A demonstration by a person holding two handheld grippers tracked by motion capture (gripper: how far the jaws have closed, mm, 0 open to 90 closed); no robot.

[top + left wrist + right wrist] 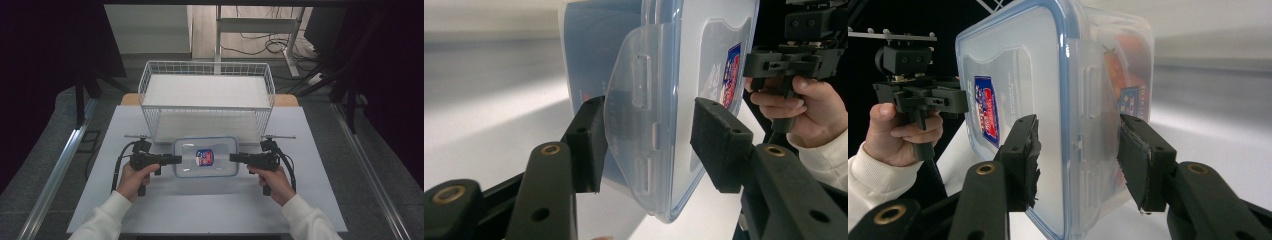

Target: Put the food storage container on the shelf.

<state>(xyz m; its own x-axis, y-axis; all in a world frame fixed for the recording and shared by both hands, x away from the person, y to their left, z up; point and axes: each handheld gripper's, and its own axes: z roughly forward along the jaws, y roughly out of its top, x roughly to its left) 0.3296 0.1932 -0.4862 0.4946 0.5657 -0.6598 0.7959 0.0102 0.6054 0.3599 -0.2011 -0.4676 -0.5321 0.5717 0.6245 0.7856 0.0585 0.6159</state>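
- The counter [150,210] lies under a pale sheet, and the white wire basket [206,70] stands at its far side, its open top facing up.
- Your clear lidded container [205,156] sits between your two hands, just in front of the basket; from the high view you cannot tell whether it rests on the counter or hangs a little above it.
- Your left gripper [174,159] has its fingers [586,145] pinching the container's left end across lid and base, over the side latch flap [634,125].
- Your right gripper [235,158] does the same on the other end: its fingers [1143,165] clamp the short side at the latch there.
- The label [204,157] on the lid faces up.
- You look to be in the carry step, both ends gripped. Next you would need to lift evenly, keep the container level, clear the basket's front rim and lower it inside before easing either grip.
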